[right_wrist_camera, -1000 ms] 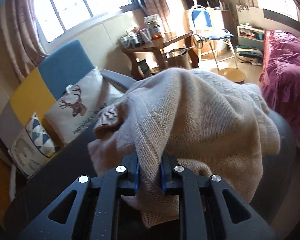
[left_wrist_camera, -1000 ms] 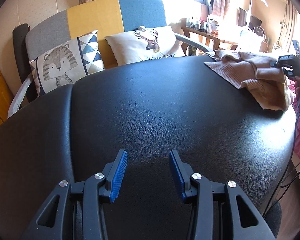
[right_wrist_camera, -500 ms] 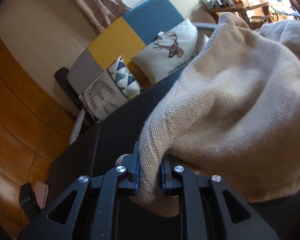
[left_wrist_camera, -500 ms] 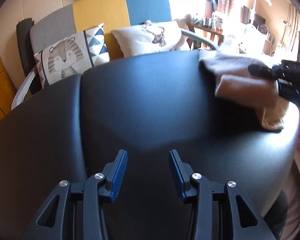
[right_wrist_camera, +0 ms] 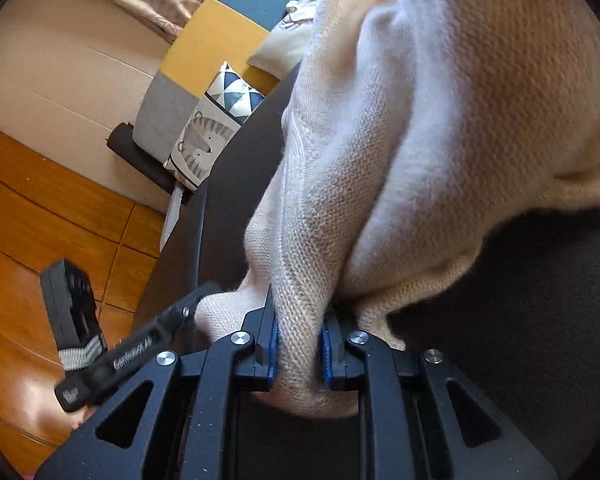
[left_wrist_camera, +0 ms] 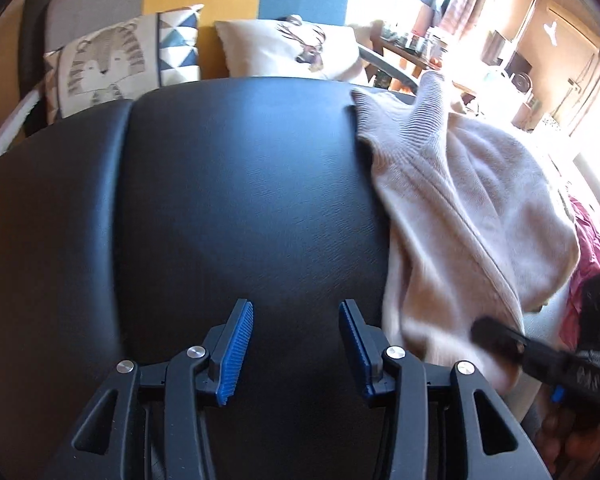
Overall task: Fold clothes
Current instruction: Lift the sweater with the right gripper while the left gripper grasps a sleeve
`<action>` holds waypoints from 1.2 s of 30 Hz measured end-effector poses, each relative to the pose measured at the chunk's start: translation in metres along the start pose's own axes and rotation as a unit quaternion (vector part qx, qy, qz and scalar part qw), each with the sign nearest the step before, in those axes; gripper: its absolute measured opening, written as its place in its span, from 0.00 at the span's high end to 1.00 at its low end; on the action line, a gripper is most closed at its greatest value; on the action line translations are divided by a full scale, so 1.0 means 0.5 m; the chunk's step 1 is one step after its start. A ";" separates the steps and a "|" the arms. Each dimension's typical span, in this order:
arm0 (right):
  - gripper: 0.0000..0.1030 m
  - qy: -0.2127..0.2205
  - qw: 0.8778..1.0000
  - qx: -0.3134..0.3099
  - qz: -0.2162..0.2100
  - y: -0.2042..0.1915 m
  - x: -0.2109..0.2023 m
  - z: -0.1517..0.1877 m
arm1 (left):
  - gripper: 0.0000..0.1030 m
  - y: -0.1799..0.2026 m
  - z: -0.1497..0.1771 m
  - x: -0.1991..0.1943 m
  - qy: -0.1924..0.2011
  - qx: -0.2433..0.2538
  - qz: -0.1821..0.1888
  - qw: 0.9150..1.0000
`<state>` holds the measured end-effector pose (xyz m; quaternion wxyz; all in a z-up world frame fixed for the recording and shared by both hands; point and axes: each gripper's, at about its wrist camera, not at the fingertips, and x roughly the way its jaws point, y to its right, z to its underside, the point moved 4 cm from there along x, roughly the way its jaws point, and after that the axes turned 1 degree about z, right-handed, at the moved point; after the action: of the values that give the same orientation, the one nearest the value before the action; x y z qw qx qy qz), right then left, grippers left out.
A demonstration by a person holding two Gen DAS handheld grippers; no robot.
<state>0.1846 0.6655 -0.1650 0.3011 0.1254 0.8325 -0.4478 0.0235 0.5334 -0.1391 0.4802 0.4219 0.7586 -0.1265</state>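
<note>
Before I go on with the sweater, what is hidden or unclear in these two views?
- Left wrist view: the sweater's right side is washed out by window glare, and its near hem is behind the blurred right tool.
- Right wrist view: the sweater fills the frame and hides most of the black table.
- Right tool, jaws opening: whether the pads still pinch the knit between them is unclear.

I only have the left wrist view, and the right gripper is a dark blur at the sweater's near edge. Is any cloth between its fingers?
Observer: Yes. The right wrist view shows a fold of the beige knitted sweater between the right gripper's blue-padded fingers, which are opening.
Operator: Where does my left gripper sit from that side?
Observer: The left gripper shows one black finger tipped against the sweater's lower-left corner; I cannot tell whether it touches.
</note>
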 end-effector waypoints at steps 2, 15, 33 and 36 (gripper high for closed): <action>0.75 0.015 0.999 -0.033 0.031 -0.009 -0.024 -0.009 | 0.56 0.017 -0.015 0.009 -0.002 0.001 0.014 1.000; 0.33 0.082 0.945 -0.145 0.280 0.059 -0.077 -0.090 | 0.23 0.167 -0.049 0.105 -0.017 0.090 -0.008 0.996; 0.33 0.089 0.938 -0.135 0.307 0.077 -0.078 -0.067 | 0.93 0.175 -0.036 0.054 -0.008 0.093 0.102 0.990; 0.33 0.083 0.943 -0.118 0.299 0.072 -0.075 -0.068 | 0.94 0.145 -0.045 0.010 0.022 0.073 0.110 0.991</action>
<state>0.2180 0.7158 -0.1520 0.3635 0.3692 0.8255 -0.2239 0.0640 0.5936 -0.1164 0.4424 0.5393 0.7066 -0.1189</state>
